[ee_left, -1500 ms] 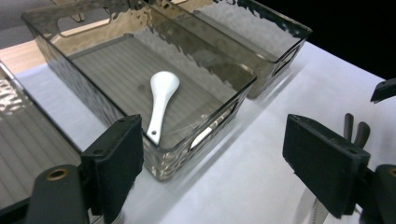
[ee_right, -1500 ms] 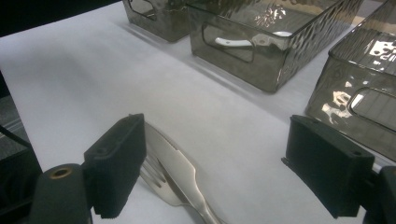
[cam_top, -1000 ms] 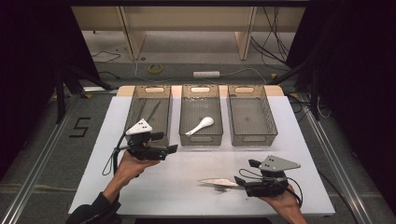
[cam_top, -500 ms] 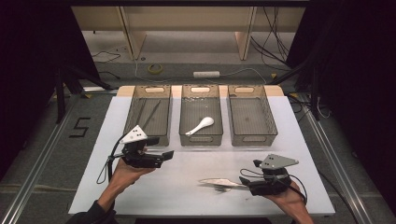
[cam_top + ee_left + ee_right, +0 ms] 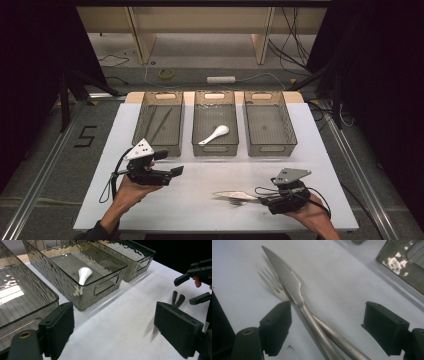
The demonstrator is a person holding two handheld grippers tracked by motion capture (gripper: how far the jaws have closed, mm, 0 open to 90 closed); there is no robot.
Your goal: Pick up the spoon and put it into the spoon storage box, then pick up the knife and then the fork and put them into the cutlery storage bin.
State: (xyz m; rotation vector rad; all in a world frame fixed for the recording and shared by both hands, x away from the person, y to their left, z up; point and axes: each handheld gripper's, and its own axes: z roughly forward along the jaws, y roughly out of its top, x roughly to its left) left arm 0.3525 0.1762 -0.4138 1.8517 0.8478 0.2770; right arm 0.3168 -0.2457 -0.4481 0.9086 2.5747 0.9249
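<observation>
A: Three smoked plastic bins are sitting in a row along the far edge of the white tabletop (image 5: 200, 210): the left bin (image 5: 159, 125), the middle bin (image 5: 215, 127) and the right bin (image 5: 269, 125). What is lying in them?

B: A white spoon (image 5: 215, 135) is lying in the middle bin, bowl toward the far right. Thin dark sticks are lying in the left bin; what they are cannot be told.

A: And the cutlery?

B: A knife (image 5: 287, 280) is lying crossed over a fork (image 5: 273, 282) near the tabletop's near edge, right of centre, both handles pointing right.

A: Gripper states?

B: The right gripper (image 5: 265, 201) is resting near the near right corner, jaws apart, straddling the two handles without touching them. The left gripper (image 5: 167, 164) is hovering just before the left bin, jaws apart and holding nothing.
</observation>
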